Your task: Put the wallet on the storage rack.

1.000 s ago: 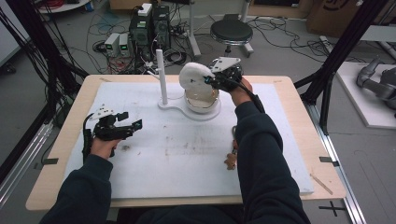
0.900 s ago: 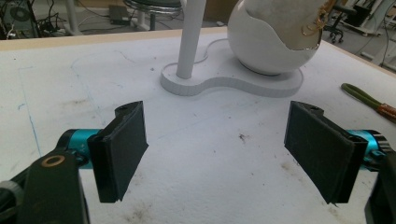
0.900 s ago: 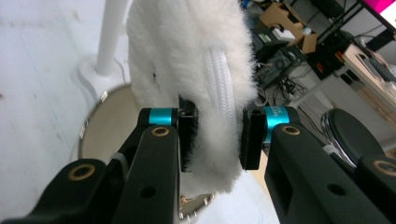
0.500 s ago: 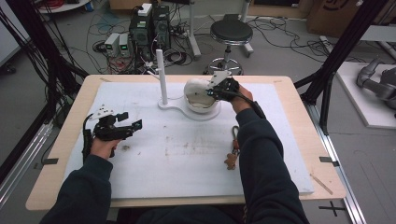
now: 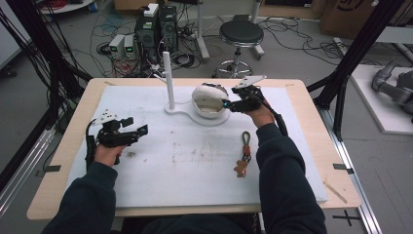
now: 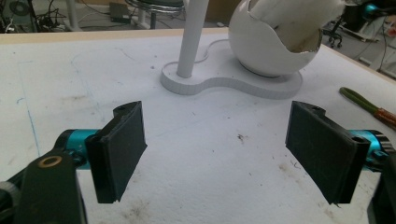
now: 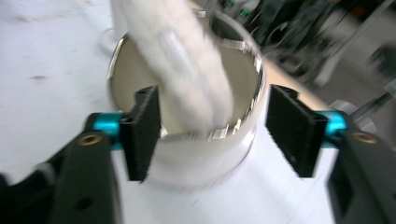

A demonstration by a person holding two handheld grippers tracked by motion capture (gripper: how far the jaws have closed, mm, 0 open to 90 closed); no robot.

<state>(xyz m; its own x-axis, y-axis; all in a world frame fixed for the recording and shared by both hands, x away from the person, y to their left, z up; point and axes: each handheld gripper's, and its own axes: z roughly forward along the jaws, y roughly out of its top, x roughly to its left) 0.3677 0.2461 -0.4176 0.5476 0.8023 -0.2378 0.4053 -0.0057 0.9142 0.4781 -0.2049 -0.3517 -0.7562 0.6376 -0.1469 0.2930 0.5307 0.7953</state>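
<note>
Right gripper (image 5: 228, 104) is hovering at the egg-shaped white bowl (image 5: 208, 102) on its stand (image 5: 181, 110), jaws apart, gripping nothing. White fluffy item (image 7: 182, 65) is sitting in the bowl, partly sticking out, so placement looks done; keychain (image 5: 242, 155) is lying near the right forearm, untouched. Left gripper (image 5: 139, 132) is idling, jaws wide. Right gripper view is showing the bowl interior; high view is showing the layout.

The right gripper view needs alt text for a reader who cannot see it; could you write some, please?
The right gripper hangs open just above a white egg-shaped bowl, one black jaw on each side of its rim. A white cloth drapes into the bowl, blurred, and the white table cover lies beyond.
</note>
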